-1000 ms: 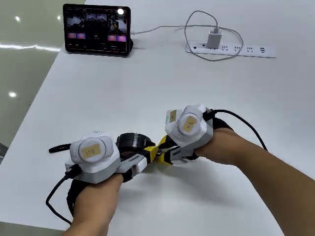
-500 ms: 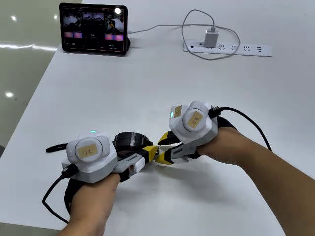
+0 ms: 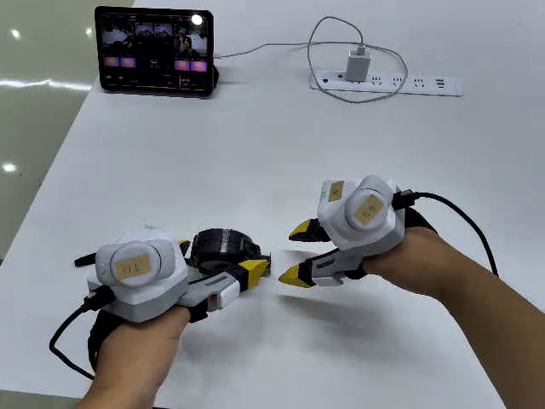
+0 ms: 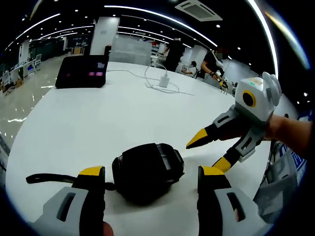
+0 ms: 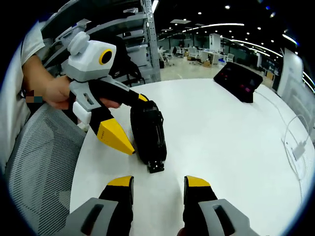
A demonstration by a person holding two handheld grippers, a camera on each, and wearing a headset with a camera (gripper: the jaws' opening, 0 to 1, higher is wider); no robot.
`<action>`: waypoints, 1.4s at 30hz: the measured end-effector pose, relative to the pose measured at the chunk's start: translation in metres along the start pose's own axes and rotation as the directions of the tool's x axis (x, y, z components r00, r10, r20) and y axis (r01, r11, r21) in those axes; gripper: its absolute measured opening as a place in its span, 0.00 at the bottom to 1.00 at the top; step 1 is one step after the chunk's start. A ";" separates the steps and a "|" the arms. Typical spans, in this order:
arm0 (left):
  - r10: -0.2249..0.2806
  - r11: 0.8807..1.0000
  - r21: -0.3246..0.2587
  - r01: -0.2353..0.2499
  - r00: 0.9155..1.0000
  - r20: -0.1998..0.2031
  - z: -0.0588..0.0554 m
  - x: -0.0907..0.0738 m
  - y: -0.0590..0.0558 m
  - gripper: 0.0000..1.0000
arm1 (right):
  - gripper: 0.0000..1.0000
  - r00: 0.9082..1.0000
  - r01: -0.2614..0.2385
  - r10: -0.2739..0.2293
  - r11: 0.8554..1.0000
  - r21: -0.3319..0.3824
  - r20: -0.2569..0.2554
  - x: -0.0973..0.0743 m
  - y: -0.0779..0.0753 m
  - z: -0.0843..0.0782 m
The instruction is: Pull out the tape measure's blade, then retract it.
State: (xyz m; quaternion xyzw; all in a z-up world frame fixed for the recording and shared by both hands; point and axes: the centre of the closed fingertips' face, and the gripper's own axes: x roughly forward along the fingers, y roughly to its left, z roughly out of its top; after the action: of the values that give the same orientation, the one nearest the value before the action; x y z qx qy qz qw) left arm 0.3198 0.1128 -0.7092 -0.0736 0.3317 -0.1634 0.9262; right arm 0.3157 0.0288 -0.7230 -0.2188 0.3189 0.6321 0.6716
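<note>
A black tape measure (image 3: 223, 247) lies on the white table (image 3: 281, 153), its blade drawn in. My left gripper (image 3: 220, 258) stands open astride the tape measure (image 4: 147, 169), a small gap on each side of the case. The case's wrist strap (image 4: 44, 179) trails off to the left. My right gripper (image 3: 295, 252) is open and holds nothing. It hovers just right of the case. From the right gripper view the blade's hook end (image 5: 156, 167) lies just beyond my right gripper (image 5: 158, 182), and the left gripper's yellow fingertip (image 5: 115, 135) sits beside the case.
A lit tablet (image 3: 155, 49) stands at the far left of the table. A power strip (image 3: 387, 83) with a charger and looped cable lies at the far right. The table's left edge (image 3: 51, 196) drops to the floor. A mesh chair (image 5: 34, 162) is behind the left hand.
My right gripper has drawn back to the right, away from the tape measure's front, and its jaws have spread. The left gripper and tape measure have stayed put.
</note>
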 end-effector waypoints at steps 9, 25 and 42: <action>-0.034 0.993 0.111 0.036 0.999 -0.020 -0.003 -0.015 0.002 0.81 | 0.47 0.999 0.041 -0.041 0.998 0.044 0.008 -0.016 0.002 -0.010; -0.091 0.971 0.216 0.103 0.994 -0.062 -0.010 -0.031 0.002 0.88 | 0.56 0.991 0.117 -0.125 0.984 0.133 0.051 -0.053 0.003 -0.027; -0.167 0.945 0.273 0.180 0.983 -0.071 -0.011 -0.042 -0.009 0.93 | 0.65 0.978 0.173 -0.191 0.968 0.179 0.083 -0.084 0.014 -0.042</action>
State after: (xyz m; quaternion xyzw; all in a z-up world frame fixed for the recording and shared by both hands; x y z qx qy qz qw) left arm 0.2798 0.1192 -0.6911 0.0323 0.3191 -0.2909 0.9014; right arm 0.2953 -0.0588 -0.6921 -0.1569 0.3166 0.5481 0.7581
